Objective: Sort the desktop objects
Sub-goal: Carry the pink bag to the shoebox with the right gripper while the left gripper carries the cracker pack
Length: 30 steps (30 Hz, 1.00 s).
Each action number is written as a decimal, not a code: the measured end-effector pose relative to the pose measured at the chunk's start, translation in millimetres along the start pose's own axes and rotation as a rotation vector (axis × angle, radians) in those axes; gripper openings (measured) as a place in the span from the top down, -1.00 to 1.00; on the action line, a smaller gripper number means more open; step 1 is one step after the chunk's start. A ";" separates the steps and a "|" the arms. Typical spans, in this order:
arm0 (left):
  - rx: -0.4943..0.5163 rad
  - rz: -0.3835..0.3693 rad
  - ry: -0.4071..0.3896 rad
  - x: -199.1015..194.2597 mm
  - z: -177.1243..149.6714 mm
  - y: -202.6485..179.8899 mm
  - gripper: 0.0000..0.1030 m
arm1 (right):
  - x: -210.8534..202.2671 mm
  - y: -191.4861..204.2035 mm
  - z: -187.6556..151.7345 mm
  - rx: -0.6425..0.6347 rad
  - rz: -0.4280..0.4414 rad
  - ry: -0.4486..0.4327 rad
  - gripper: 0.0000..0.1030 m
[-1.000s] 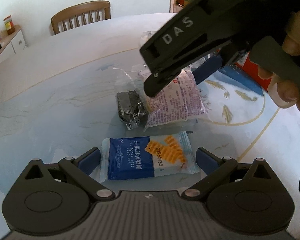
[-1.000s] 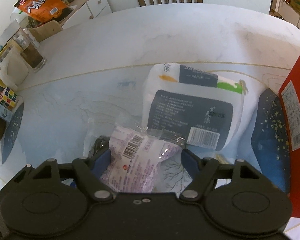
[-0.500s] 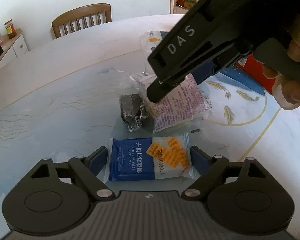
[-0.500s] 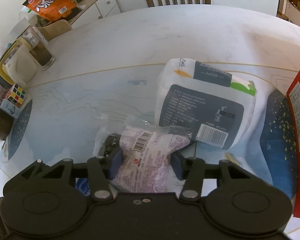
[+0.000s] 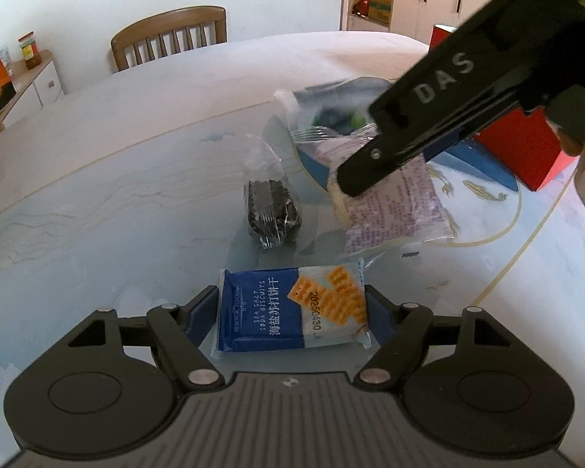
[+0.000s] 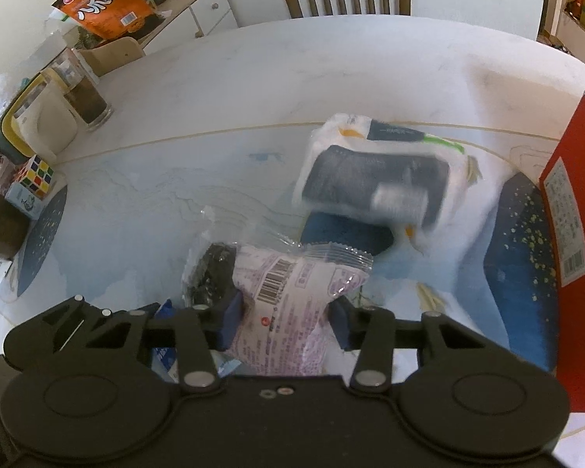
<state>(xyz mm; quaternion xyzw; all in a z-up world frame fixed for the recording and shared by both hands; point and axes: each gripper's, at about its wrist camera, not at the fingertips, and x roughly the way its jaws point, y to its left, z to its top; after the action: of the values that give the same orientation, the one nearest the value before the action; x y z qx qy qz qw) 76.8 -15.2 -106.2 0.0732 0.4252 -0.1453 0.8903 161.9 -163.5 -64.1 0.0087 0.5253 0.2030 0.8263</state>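
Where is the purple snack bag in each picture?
Left wrist view: the purple snack bag is right of centre, partly under the right hand-held gripper's black finger, right of the dark cookie pack.
Right wrist view: the bag is low in the middle, squeezed between the closing blue pads.
Shared landmark: the dark cookie pack, just left of the bag in both views.

The blue-and-white plastic biscuit packet (image 5: 292, 310) reads "SEA SALT SODA BISCUITS", Chinese characters, and the stamp "20250430". The black arm of the right tongs (image 5: 440, 117) carries grey letters "DAS". The white-and-dark tissue pack (image 6: 382, 171) shows a blurred "PAPER".
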 end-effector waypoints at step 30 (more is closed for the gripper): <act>-0.060 0.054 -0.070 -62.4 25.9 -25.9 -0.49 | -83.6 -47.4 -22.3 -0.053 0.081 -0.064 0.13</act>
<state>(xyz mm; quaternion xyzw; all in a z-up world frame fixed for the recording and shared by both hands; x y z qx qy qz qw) 50.3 -34.0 -41.5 0.0526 0.3957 -0.1108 0.9101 127.4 -240.3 -12.6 0.0147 0.4923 0.2499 0.8337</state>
